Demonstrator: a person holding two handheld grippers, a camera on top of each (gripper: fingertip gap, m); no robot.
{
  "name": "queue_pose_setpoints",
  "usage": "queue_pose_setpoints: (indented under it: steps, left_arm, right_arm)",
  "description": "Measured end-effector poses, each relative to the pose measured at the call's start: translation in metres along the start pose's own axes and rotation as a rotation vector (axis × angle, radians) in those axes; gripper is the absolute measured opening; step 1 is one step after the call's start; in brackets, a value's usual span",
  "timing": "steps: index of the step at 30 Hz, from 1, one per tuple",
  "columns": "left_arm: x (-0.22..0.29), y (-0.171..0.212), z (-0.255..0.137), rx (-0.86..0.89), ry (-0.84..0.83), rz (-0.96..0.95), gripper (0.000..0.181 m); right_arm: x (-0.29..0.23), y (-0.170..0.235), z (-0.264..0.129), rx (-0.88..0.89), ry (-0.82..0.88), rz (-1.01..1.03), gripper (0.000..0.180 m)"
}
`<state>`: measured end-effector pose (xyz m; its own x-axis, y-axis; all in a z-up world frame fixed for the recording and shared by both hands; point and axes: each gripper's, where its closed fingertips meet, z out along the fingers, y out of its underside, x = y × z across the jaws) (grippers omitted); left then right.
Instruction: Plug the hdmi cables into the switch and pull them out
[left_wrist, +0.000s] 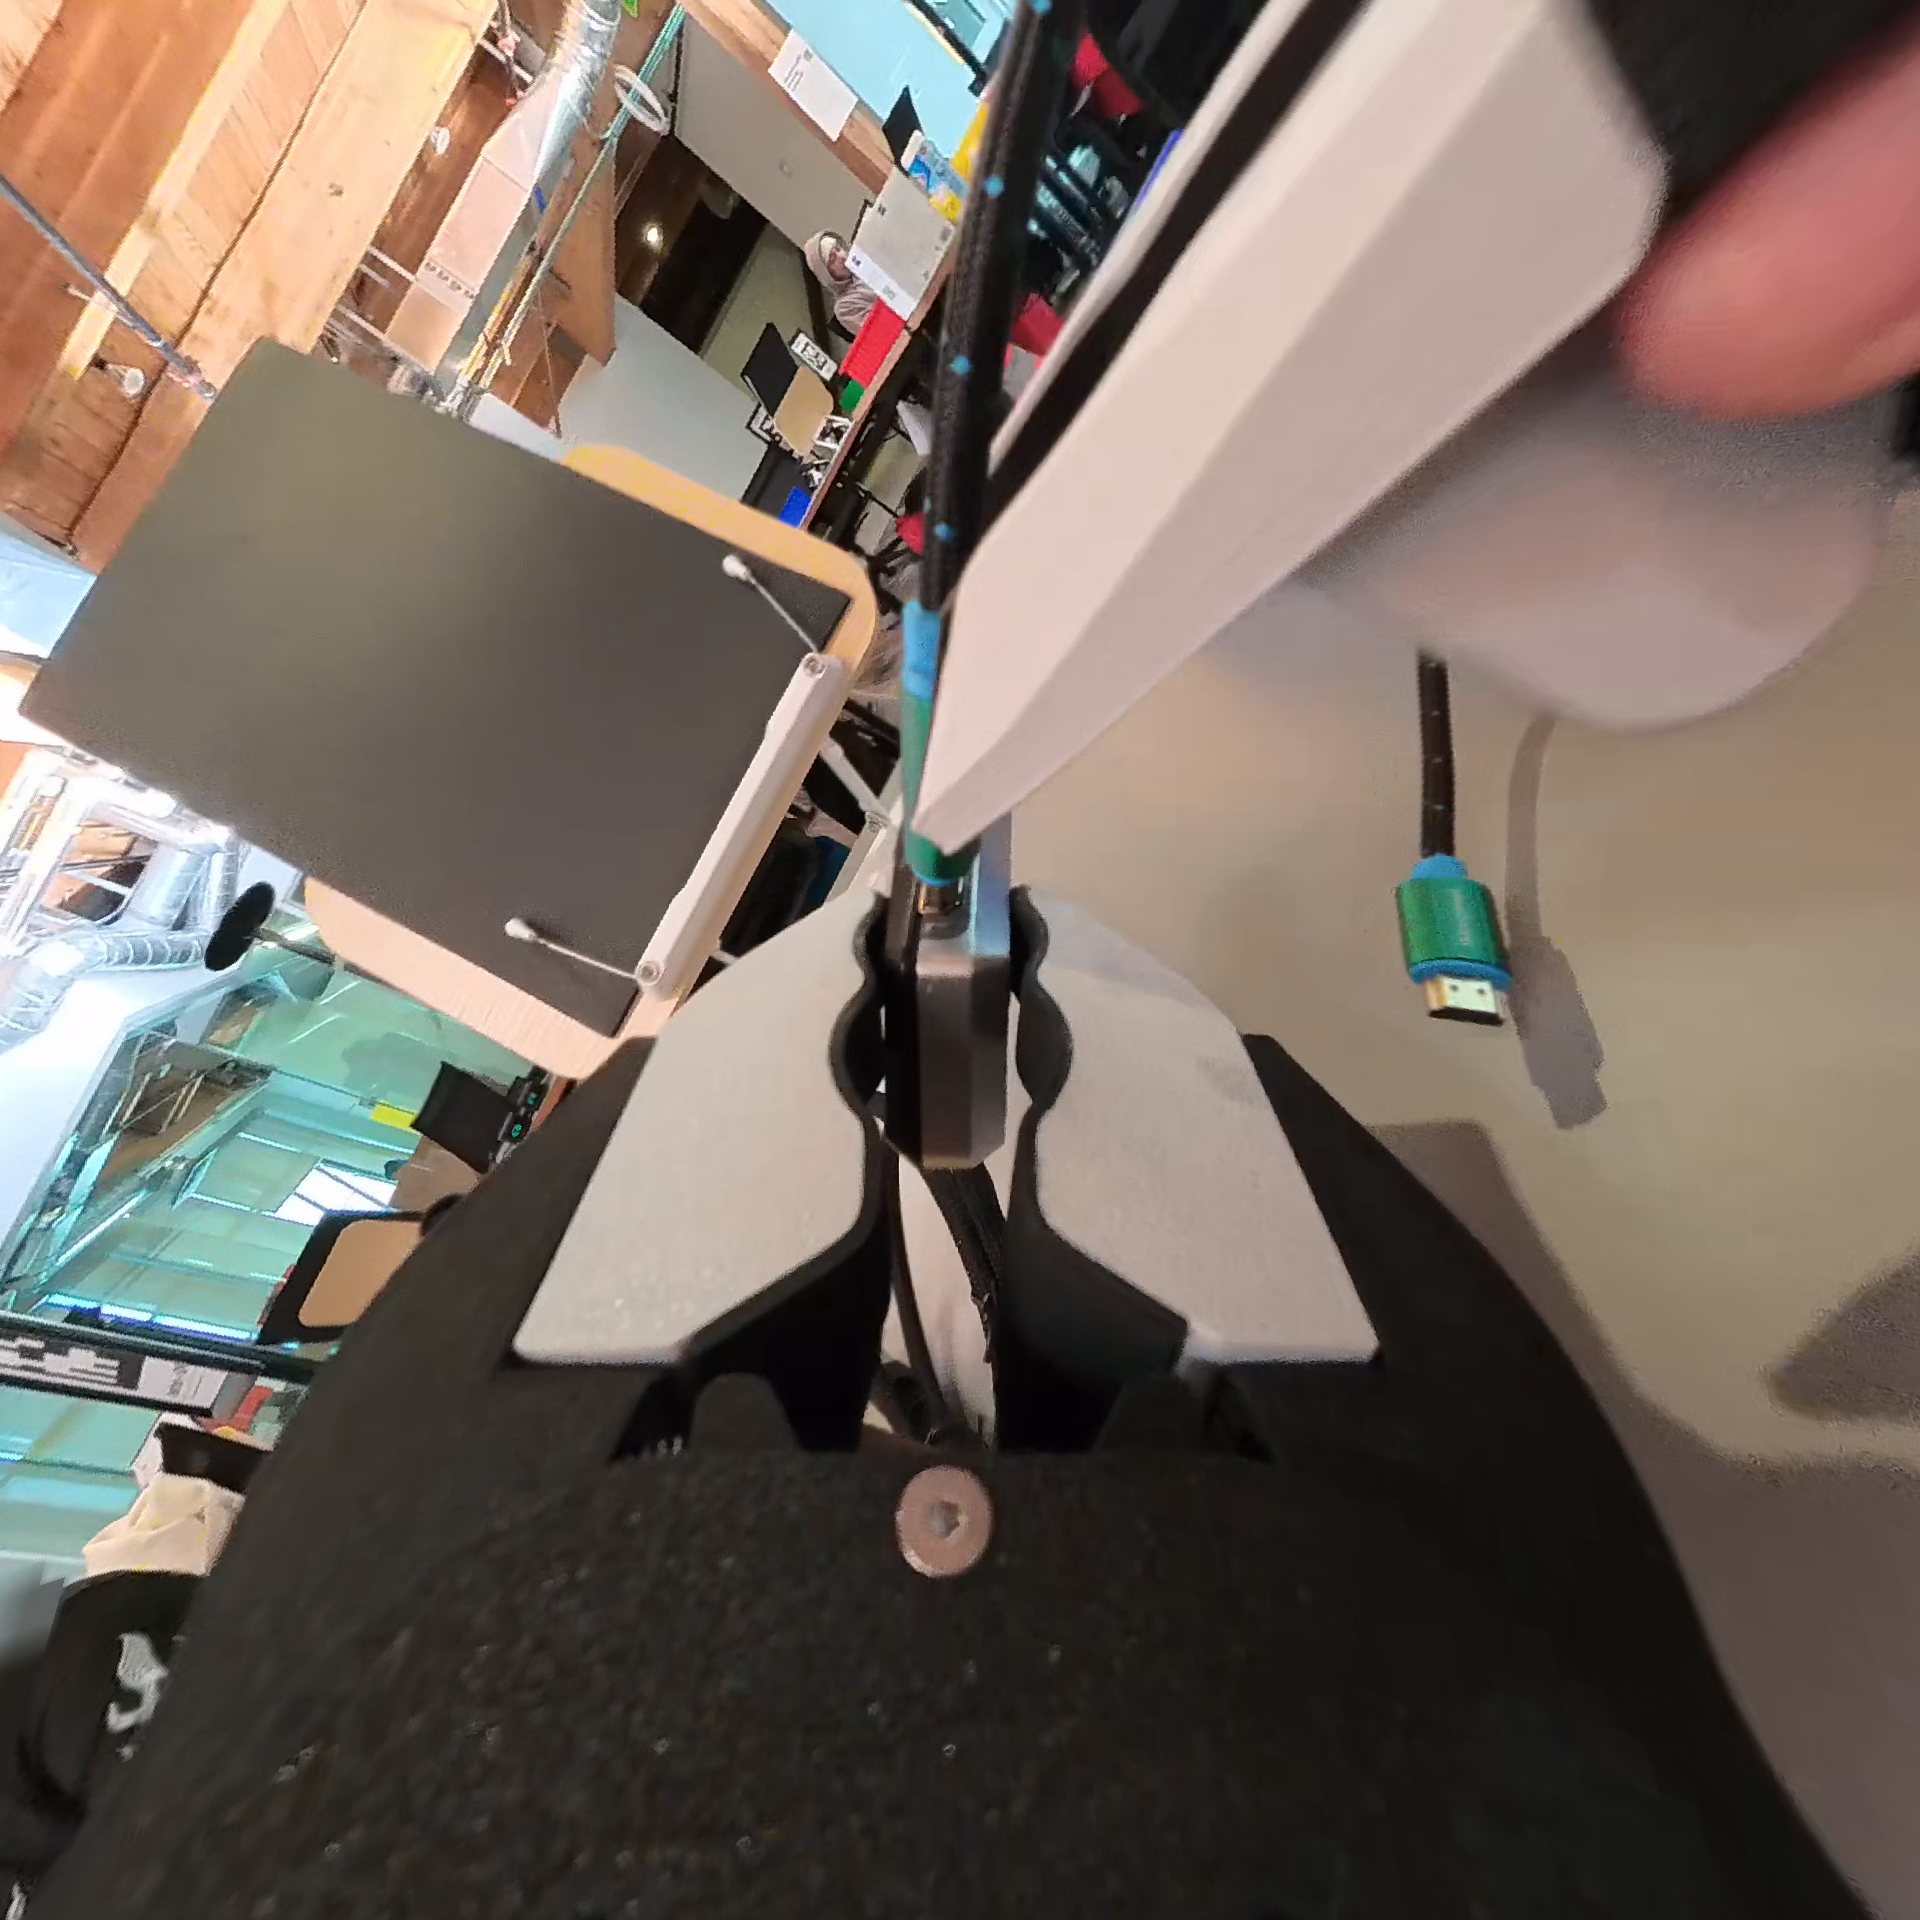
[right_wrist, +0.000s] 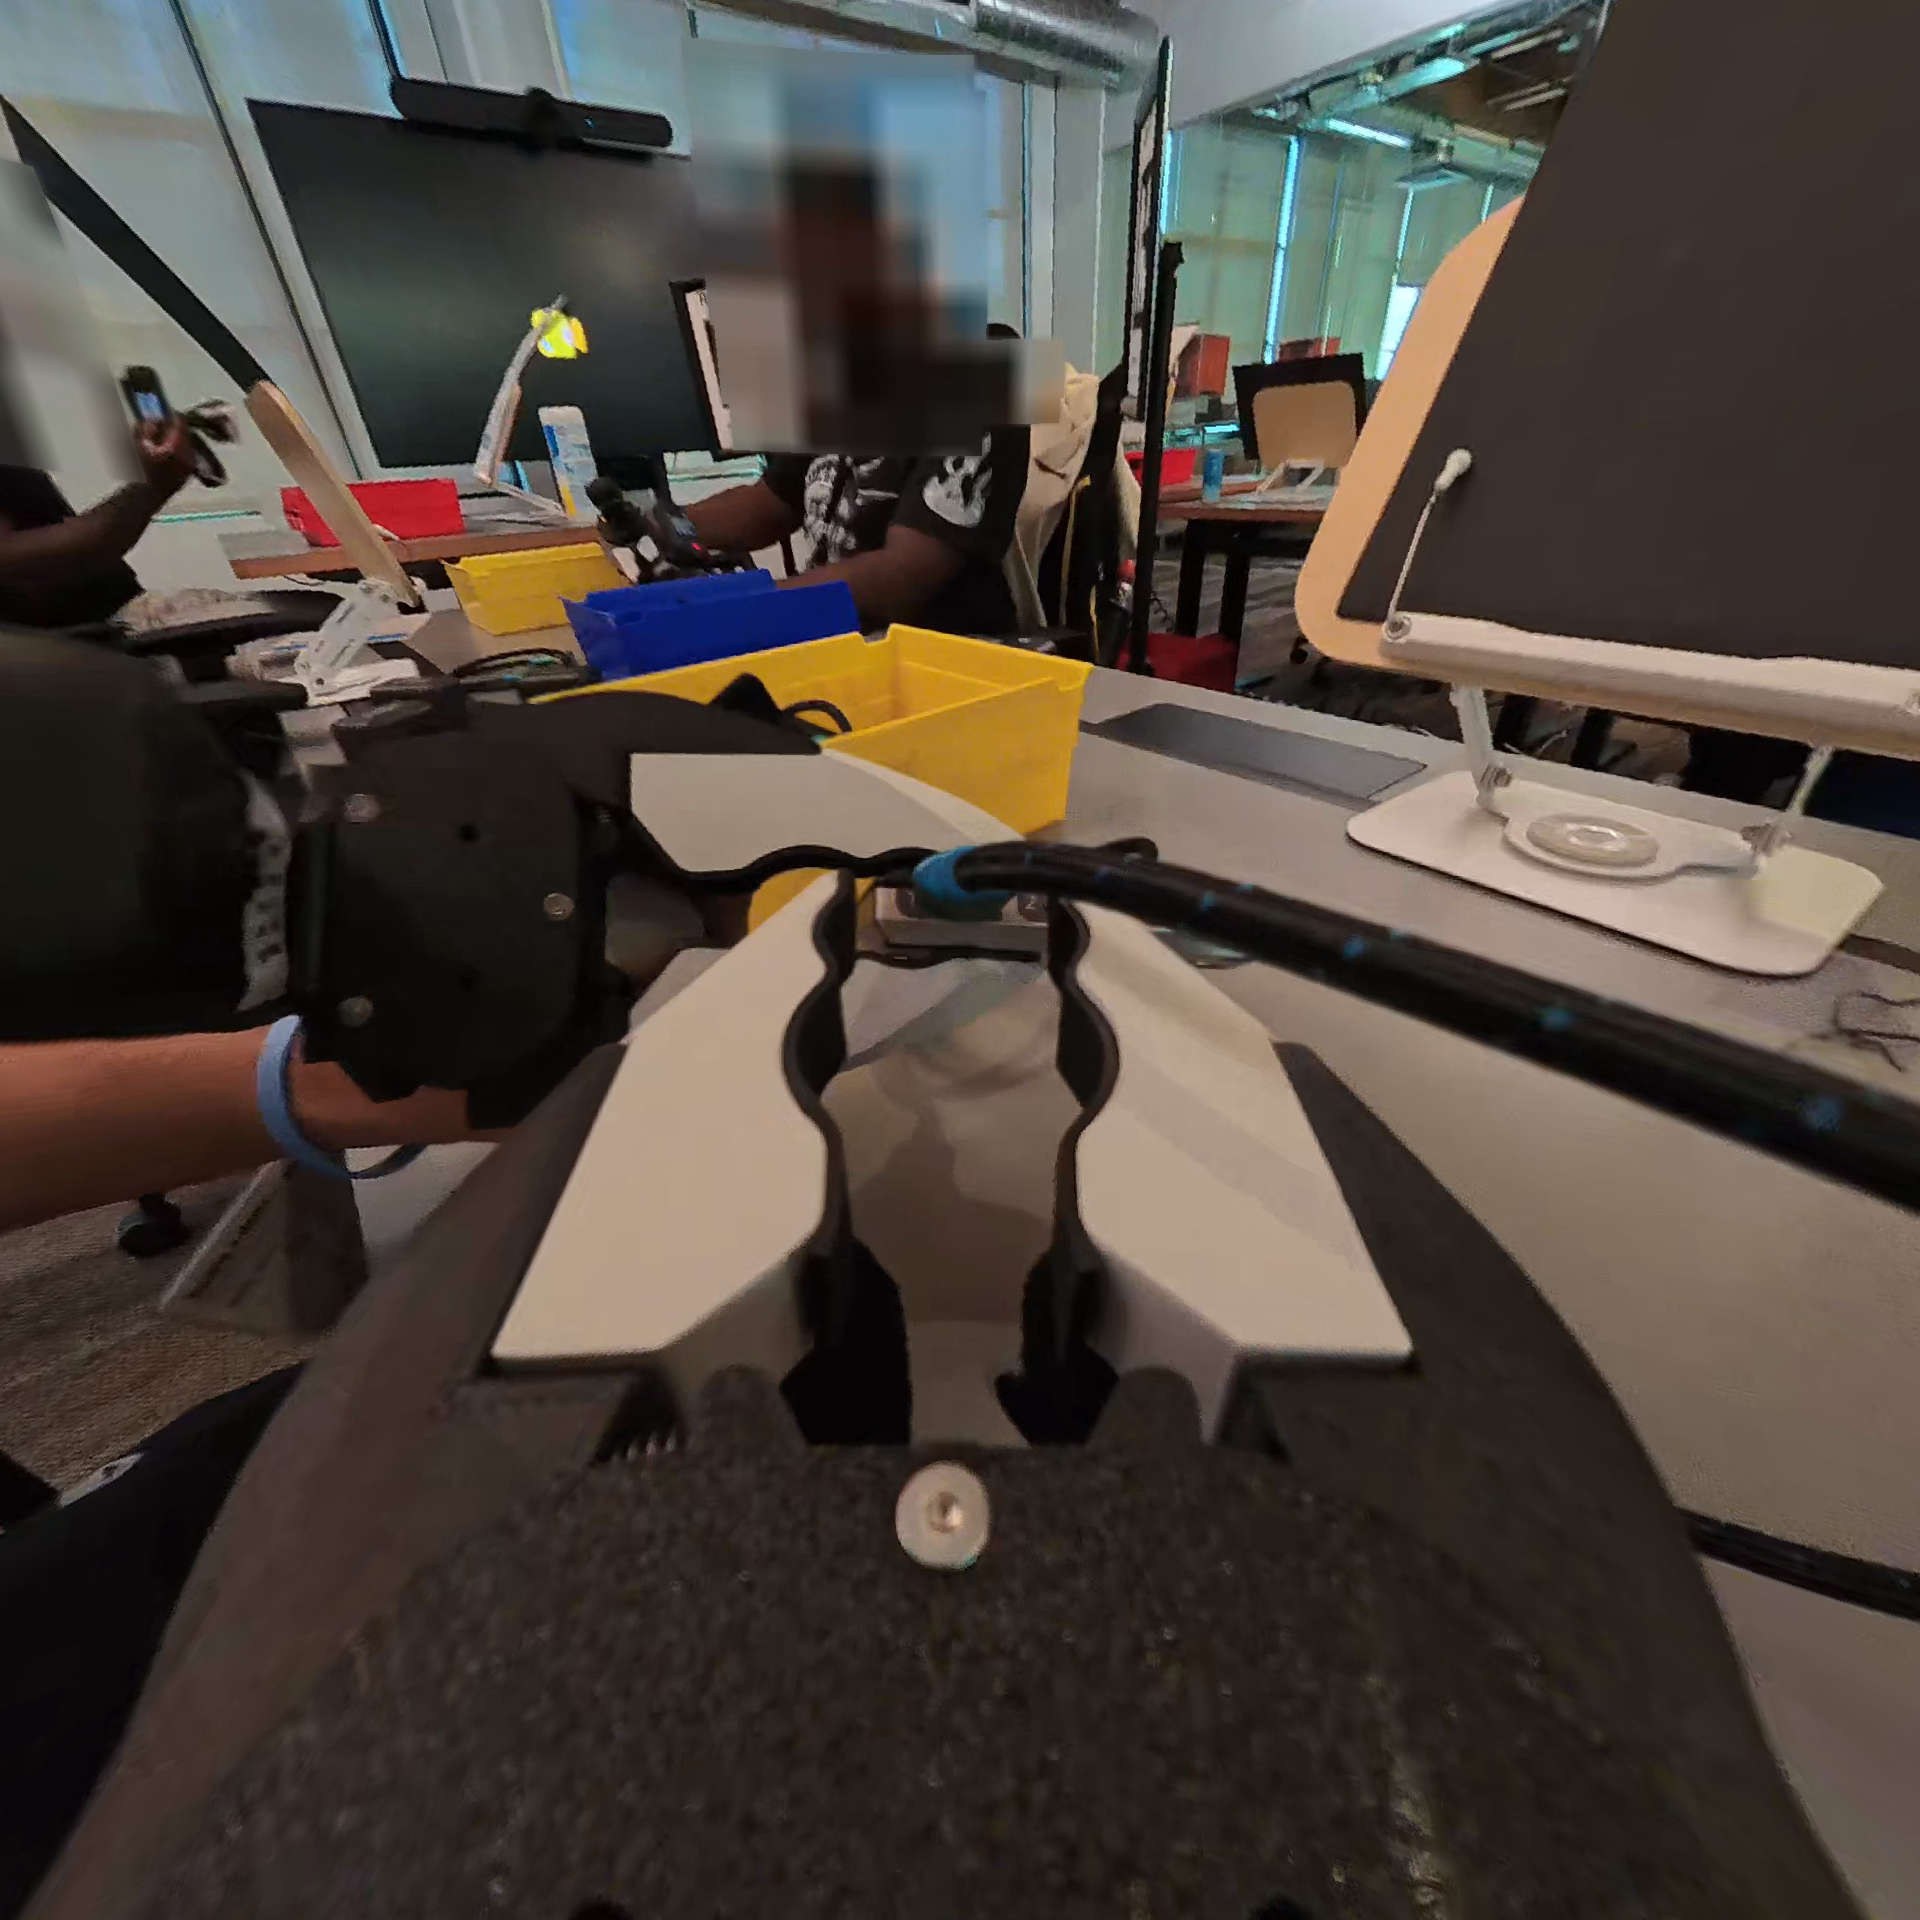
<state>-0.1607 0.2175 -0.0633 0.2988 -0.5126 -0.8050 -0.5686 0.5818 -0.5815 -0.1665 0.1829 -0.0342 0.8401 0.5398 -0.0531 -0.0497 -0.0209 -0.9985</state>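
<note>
My left gripper (left_wrist: 945, 935) is shut on a grey metal switch (left_wrist: 961, 1039) and holds it edge-up above the table. A black braided HDMI cable (left_wrist: 961, 364) ends in a green and blue plug (left_wrist: 928, 831) at the switch's top edge, with a sliver of its metal tip showing. My right gripper (right_wrist: 951, 904) is open. Its fingers stand on either side of that plug (right_wrist: 951, 883), with gaps on both sides. It shows blurred in the left wrist view (left_wrist: 1247, 416). A second HDMI plug (left_wrist: 1455, 940) lies loose on the grey table (left_wrist: 1351, 1039).
A black board on a white stand (right_wrist: 1610, 873) is at the right, close behind the switch. A yellow bin (right_wrist: 966, 717) and a blue bin (right_wrist: 707, 623) sit behind my left gripper (right_wrist: 447, 883). People sit at tables farther back. My right fingertips sit around 5 centimetres from my left ones.
</note>
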Motion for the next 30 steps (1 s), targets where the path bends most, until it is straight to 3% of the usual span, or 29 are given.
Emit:
queue_pose_setpoints:
  steps: [3, 21, 27, 30]
  left_arm:
    - [0.005, -0.005, -0.001, 0.007, 0.009, 0.012, 0.021]
    - [0.012, -0.001, 0.002, -0.001, 0.018, 0.076, 0.021]
    - [0.009, 0.017, 0.003, -0.013, 0.032, 0.092, 0.021]
    - [0.012, 0.031, 0.004, -0.025, 0.055, 0.111, 0.021]
  right_arm:
    - [0.003, 0.005, -0.002, -0.013, 0.016, -0.015, 0.021]
    - [0.003, 0.017, -0.001, -0.065, 0.025, -0.022, 0.020]
    - [-0.005, 0.031, -0.008, -0.138, -0.017, -0.060, 0.035]
    - [-0.021, 0.054, -0.016, -0.276, -0.170, -0.019, 0.039]
